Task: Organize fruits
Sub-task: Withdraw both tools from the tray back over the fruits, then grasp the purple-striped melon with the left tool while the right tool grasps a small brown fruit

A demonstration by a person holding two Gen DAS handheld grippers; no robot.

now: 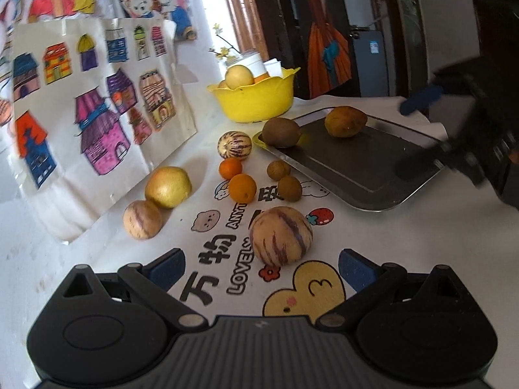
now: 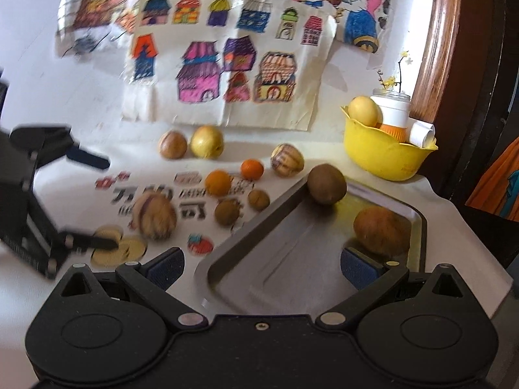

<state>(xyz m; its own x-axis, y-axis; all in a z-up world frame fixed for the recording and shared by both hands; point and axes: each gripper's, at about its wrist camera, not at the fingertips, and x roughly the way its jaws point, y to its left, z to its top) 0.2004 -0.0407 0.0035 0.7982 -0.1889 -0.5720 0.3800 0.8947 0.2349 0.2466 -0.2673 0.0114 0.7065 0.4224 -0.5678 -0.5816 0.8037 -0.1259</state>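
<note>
- Left gripper [image 1: 259, 267]: jaws wide open, nothing in them. The big striped fruit [image 1: 281, 236] sits on the table just past the tips, right in the gap's line, a bit to the right of mid. It's about round w/ stripes going up-down, so no long side to line up with.
- Left of that, farther off: a small striped fruit [image 1: 142, 219] touching a yellow apple [image 1: 168, 186]. Mid table: two oranges [image 1: 242, 188] and two little brown fruits [image 1: 289, 188], close together.
- Far side: another striped fruit [image 1: 234, 145], then the yellow bowl [image 1: 259, 105] w/ a fruit in it already.
- Right: metal tray [image 2: 246, 259] holds a kiwi [image 2: 326, 184] at its far edge and a brown fruit [image 2: 382, 230] near the right side.
- Right gripper [image 2: 261, 267]: jaws also wide open, holding nothing, over the tray's near end. The brown fruit is just past its right pad, lying w/ its long side left-right.
- My guess: left gripper is much nearer the big striped fruit, so that's its pick; it only needs to go fwd a little and close.
</note>
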